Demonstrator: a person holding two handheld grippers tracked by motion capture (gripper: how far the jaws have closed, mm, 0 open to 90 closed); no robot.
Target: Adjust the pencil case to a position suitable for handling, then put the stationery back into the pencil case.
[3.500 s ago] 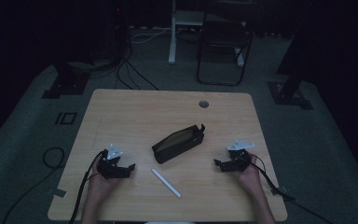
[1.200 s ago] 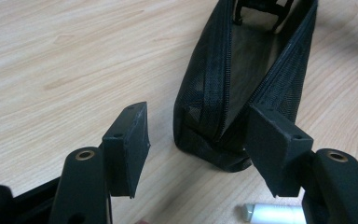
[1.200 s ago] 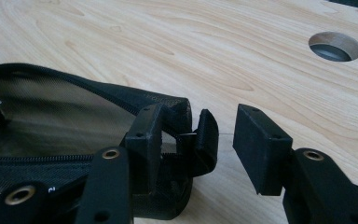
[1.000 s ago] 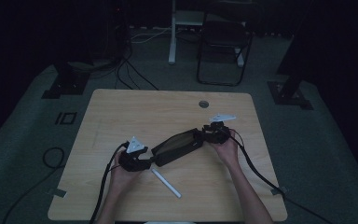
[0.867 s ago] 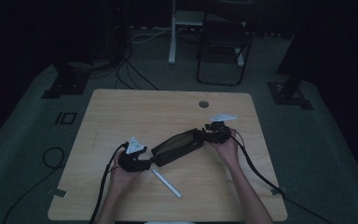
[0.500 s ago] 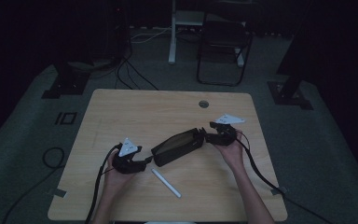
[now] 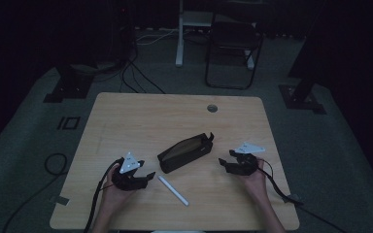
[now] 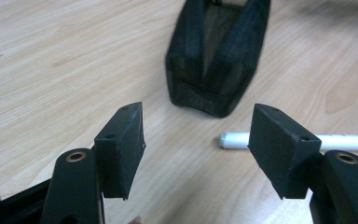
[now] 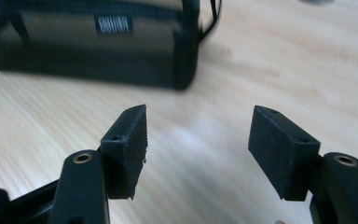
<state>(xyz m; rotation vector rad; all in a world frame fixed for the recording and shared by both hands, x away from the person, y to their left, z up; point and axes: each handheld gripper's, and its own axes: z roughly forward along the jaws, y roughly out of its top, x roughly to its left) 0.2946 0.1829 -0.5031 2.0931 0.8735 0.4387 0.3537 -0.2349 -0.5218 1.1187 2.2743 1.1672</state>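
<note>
Lying across the middle of the table [image 7: 126, 116] is the pouch [image 7: 184, 152], a long black zip case with its top gaping (the zipper seam runs along its length), its long axis slanting from the near left up to the far right. Everything else can be placed from it. Just off its near-left end lies the pen [image 7: 173, 190], a slim white stick on the wood, apart from the pouch and slanting the other way, toward the near right.

Left of the pouch's near end sits the left gripper [image 7: 145, 178], jaws spread with nothing between them; in the left gripper view the pouch's end [image 8: 216, 56] stands straight ahead and the pen [image 8: 349, 140] pokes out behind the right-hand jaw. Right of the pouch's far end sits the right gripper [image 7: 226, 164], jaws likewise parted and empty, having just been opening; its own view shows the pouch's side [image 9: 98, 46] ahead and to the left, well clear of the pads.

My judgement: if the pen goes in next, the left gripper is plainly the nearer one, and it would meet the pen near its end, so a grasp across the shaft calls for a turn of the wrist.
</note>
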